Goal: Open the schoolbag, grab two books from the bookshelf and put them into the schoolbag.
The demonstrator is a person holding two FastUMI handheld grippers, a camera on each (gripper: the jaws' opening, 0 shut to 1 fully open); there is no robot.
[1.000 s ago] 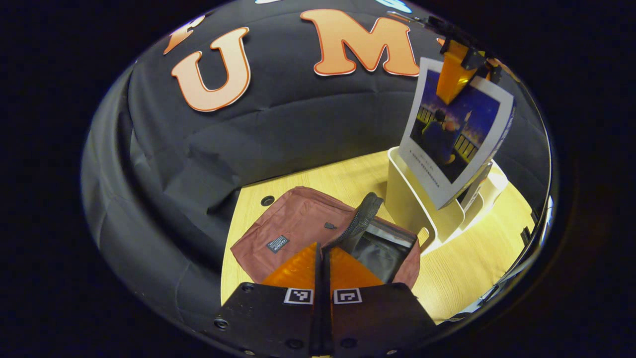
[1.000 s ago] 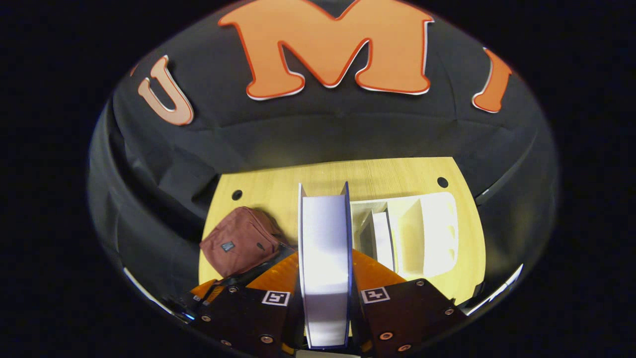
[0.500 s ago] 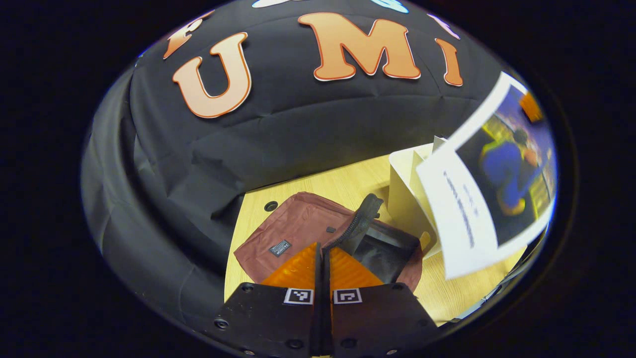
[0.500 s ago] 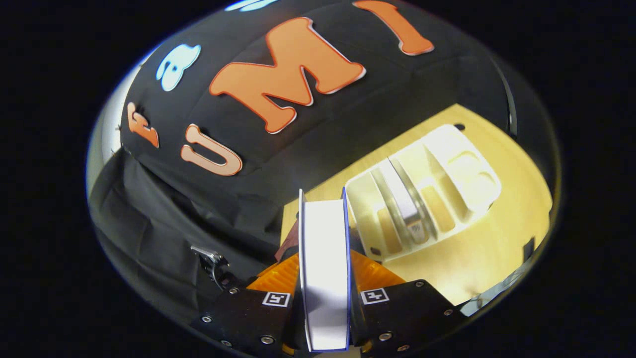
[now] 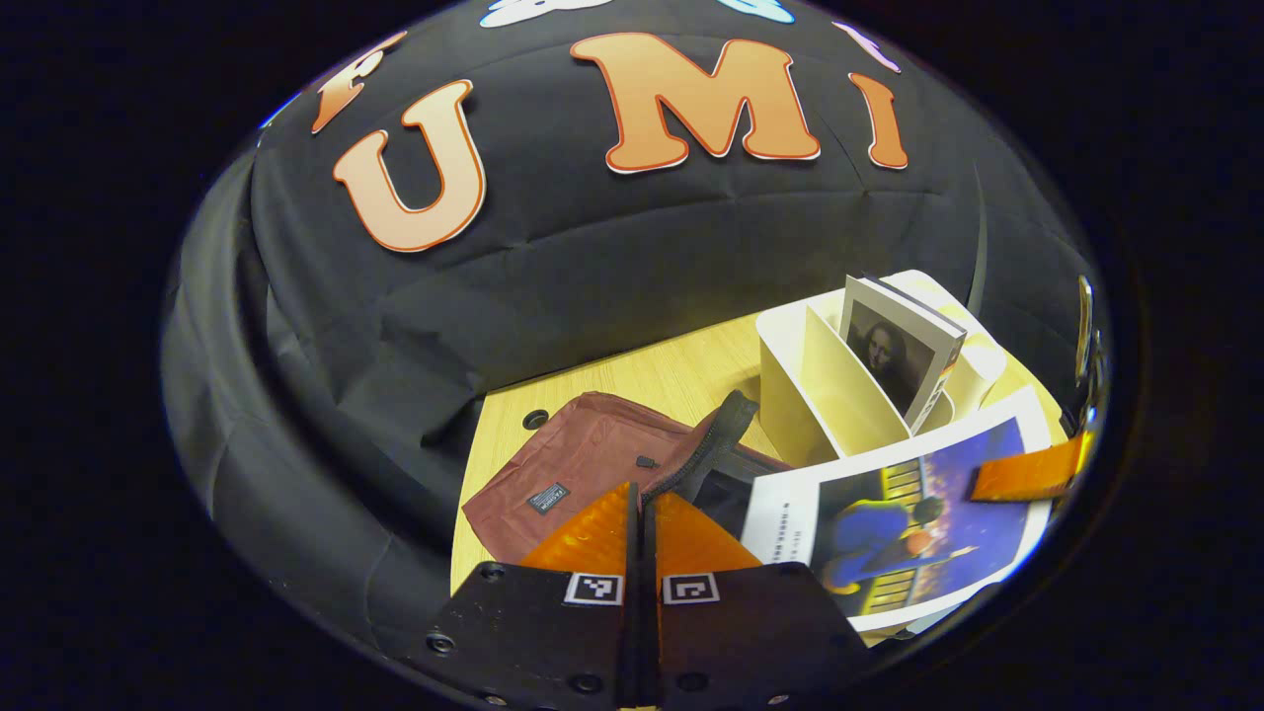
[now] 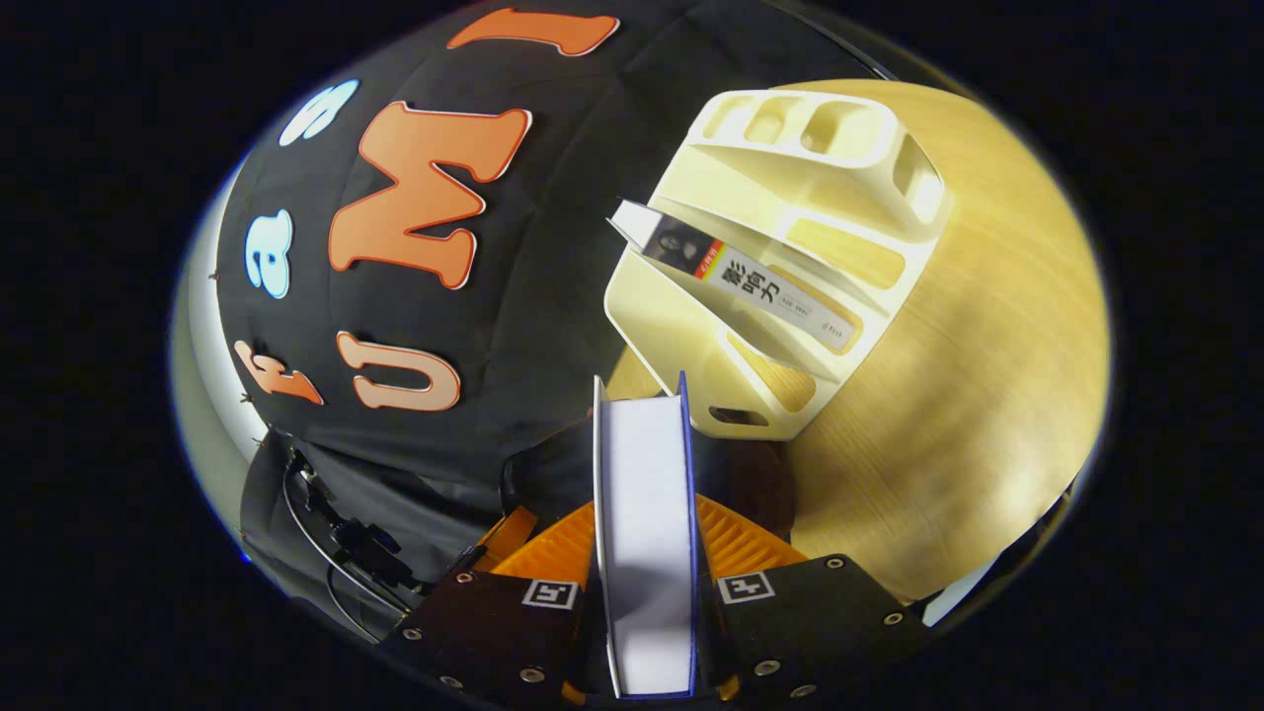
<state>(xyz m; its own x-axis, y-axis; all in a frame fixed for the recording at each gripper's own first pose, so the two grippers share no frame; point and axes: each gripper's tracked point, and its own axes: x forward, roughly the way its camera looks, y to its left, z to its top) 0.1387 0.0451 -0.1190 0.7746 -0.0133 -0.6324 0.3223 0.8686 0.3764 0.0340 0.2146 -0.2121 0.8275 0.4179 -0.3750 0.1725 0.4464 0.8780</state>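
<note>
The maroon schoolbag lies on the wooden table, its zipper edge lifted. My left gripper is shut, and the zipper edge runs right into its fingertips. A book with a blue picture cover hangs nearly flat over the bag's mouth, hiding the black lining. One orange finger of the other gripper lies on its cover. My right gripper is shut on that book, whose white page edge faces the camera. A second book stands in the cream bookshelf, spine outward.
The bookshelf stands just right of the bag, with several dividers and open slots. The black cloth wall rises close behind the table. A round hole sits in the tabletop near the bag's far corner. Bare wood lies beyond the shelf.
The right gripper has carried the blue book from above the bookshelf down and left, turning it from upright to nearly flat over the bag's opening. The left gripper has stayed put.
</note>
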